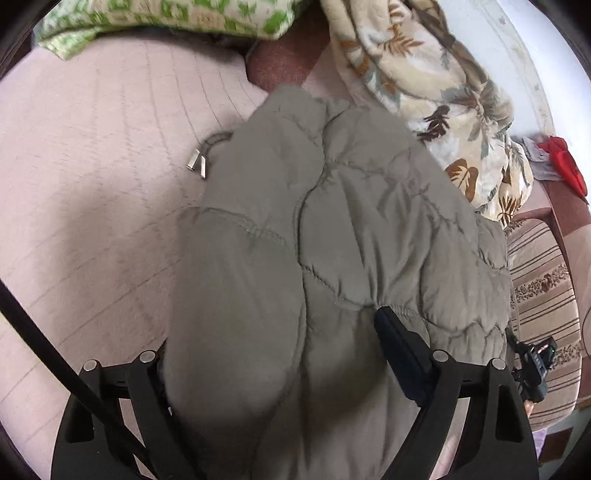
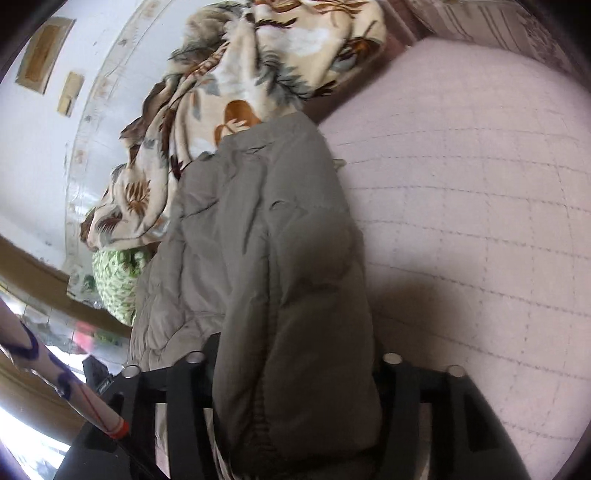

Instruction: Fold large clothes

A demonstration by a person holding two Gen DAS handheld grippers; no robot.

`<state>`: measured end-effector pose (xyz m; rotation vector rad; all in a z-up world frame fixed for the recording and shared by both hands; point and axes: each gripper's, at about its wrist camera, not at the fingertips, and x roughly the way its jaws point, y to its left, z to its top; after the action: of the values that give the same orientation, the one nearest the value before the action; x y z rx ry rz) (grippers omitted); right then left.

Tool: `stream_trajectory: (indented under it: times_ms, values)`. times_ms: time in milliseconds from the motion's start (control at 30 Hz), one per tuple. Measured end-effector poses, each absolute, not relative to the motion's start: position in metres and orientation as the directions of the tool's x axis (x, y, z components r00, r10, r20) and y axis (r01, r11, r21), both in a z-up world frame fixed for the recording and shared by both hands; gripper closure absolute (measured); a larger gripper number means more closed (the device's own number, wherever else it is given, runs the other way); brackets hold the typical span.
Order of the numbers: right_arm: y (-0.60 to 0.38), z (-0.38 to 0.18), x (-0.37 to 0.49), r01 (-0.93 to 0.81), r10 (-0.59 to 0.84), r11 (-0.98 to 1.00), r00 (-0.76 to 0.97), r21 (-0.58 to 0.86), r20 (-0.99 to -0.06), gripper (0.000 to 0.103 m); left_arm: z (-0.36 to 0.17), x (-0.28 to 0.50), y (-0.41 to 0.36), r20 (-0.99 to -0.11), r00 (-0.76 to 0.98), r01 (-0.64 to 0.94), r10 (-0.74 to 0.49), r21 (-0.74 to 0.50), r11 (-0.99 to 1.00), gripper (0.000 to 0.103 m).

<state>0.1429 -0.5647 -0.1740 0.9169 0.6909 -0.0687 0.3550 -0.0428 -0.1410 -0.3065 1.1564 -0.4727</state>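
A grey-olive padded jacket [image 1: 332, 221] lies bunched on a pink quilted bedspread [image 1: 92, 184]. Its drawstring's metal tips [image 1: 196, 166] rest on the spread at the jacket's left edge. My left gripper [image 1: 273, 332] straddles the near end of the jacket with its jaws wide. One finger [image 1: 402, 354] shows against the fabric and the other is hidden under a padded bulge. In the right wrist view a thick fold of the jacket [image 2: 280, 240] fills my right gripper [image 2: 295, 354] and covers both fingers, so contact with the pads is not visible.
A leaf-print blanket [image 1: 443, 92] [image 2: 240, 74] is heaped against the jacket's far side. A green patterned cloth [image 1: 166, 18] lies at the head of the bed. A striped cushion [image 1: 543, 280] and a red item [image 1: 565, 158] sit at the right. A person's patterned sleeve [image 2: 55, 369] crosses the lower left.
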Motion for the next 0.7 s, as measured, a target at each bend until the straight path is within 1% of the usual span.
stream_trajectory:
  times_ms: [100,133,200,267,400,467,500,533,600,667,700]
  values:
    - [-0.579,-0.159,0.126,0.394,0.124,0.610,0.809,0.687,-0.574,0.041,-0.114,0.333,-0.030,-0.787,0.370,0.218,-0.494,-0.443,0.869,0.016]
    - [-0.586,-0.151,0.115,0.434,0.054,0.597,0.818,0.675,-0.573,0.041,-0.106,0.327,-0.027,-0.790,0.389,0.219,-0.474,-0.420,0.881,0.016]
    - [-0.596,-0.138,0.090,0.495,-0.073,0.582,0.822,0.645,-0.564,0.040,-0.091,0.314,-0.024,-0.796,0.437,0.223,-0.419,-0.356,0.907,0.016]
    - [-0.591,-0.119,0.076,0.534,-0.183,0.601,0.816,0.594,-0.548,0.039,-0.074,0.295,-0.023,-0.791,0.508,0.221,-0.341,-0.263,0.939,0.016]
    - [-0.547,-0.084,0.074,0.447,-0.185,0.739,0.855,0.505,-0.485,0.040,-0.053,0.259,-0.030,-0.740,0.645,0.188,-0.190,-0.087,0.978,0.016]
    - [-0.516,-0.077,0.083,0.380,-0.144,0.811,0.867,0.444,-0.478,0.041,-0.048,0.244,-0.036,-0.711,0.689,0.171,-0.140,-0.029,0.985,0.016]
    - [-0.499,-0.079,0.090,0.327,-0.090,0.842,0.870,0.430,-0.484,0.041,-0.046,0.235,-0.039,-0.692,0.713,0.159,-0.114,0.002,0.987,0.016]
    - [-0.490,-0.082,0.097,0.301,-0.060,0.853,0.867,0.425,-0.494,0.041,-0.044,0.228,-0.041,-0.675,0.732,0.149,-0.093,0.026,0.989,0.016]
    - [-0.473,-0.097,0.114,0.273,-0.018,0.878,0.839,0.393,-0.544,0.041,-0.040,0.212,-0.045,-0.641,0.766,0.129,-0.055,0.069,0.989,0.016]
    - [-0.467,-0.120,0.131,0.298,-0.030,0.895,0.782,0.331,-0.622,0.041,-0.035,0.193,-0.047,-0.589,0.808,0.103,-0.020,0.107,0.989,0.016]
    - [-0.468,-0.133,0.139,0.339,-0.080,0.900,0.745,0.273,-0.662,0.044,-0.032,0.183,-0.047,-0.559,0.829,0.086,-0.004,0.121,0.989,0.016]
